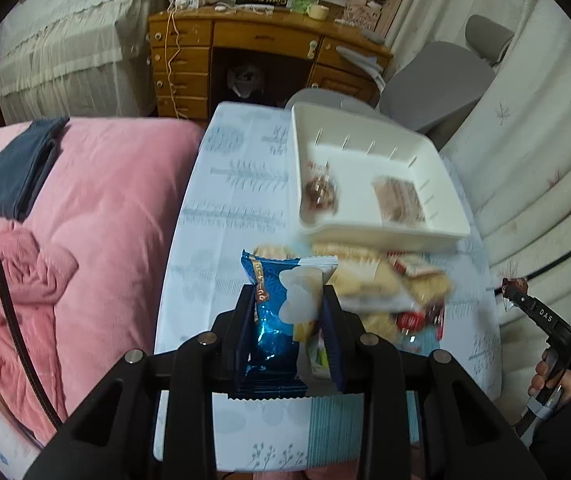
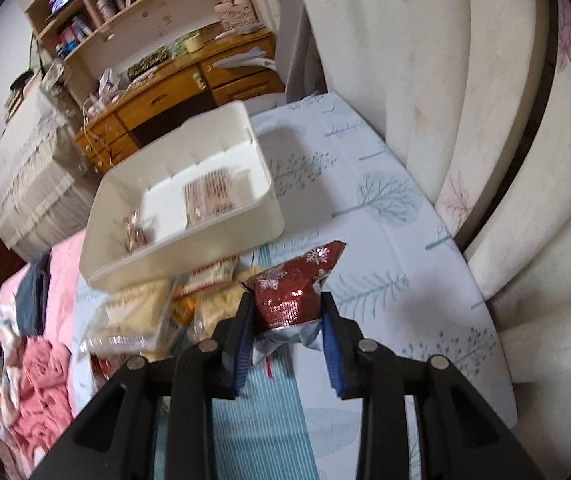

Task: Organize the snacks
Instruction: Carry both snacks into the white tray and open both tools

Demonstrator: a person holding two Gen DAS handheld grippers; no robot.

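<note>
My left gripper [image 1: 287, 300] is shut on a blue foil snack packet [image 1: 275, 320] with a white picture, held above the table. My right gripper [image 2: 287, 304] is shut on a red packet with silver snowflakes [image 2: 293, 284], also lifted off the cloth. In the left wrist view the right gripper [image 1: 515, 292] shows at the far right with that red packet [image 1: 514, 285] at its tip. A white bin [image 1: 381, 236] [image 2: 117, 268] stands at the far side of the table and holds two wrapped snacks [image 1: 399, 200] [image 2: 209, 192]. A pile of loose snacks [image 1: 377, 280] [image 2: 145, 312] lies in front of the bin.
The table wears a pale cloth with a tree print [image 1: 229, 200] [image 2: 385, 200]. A pink bed cover [image 1: 97, 216] lies on the left, a white padded wall [image 2: 505, 160] on the right. A wooden desk [image 1: 189, 52] and a grey chair [image 1: 441, 80] stand behind the table.
</note>
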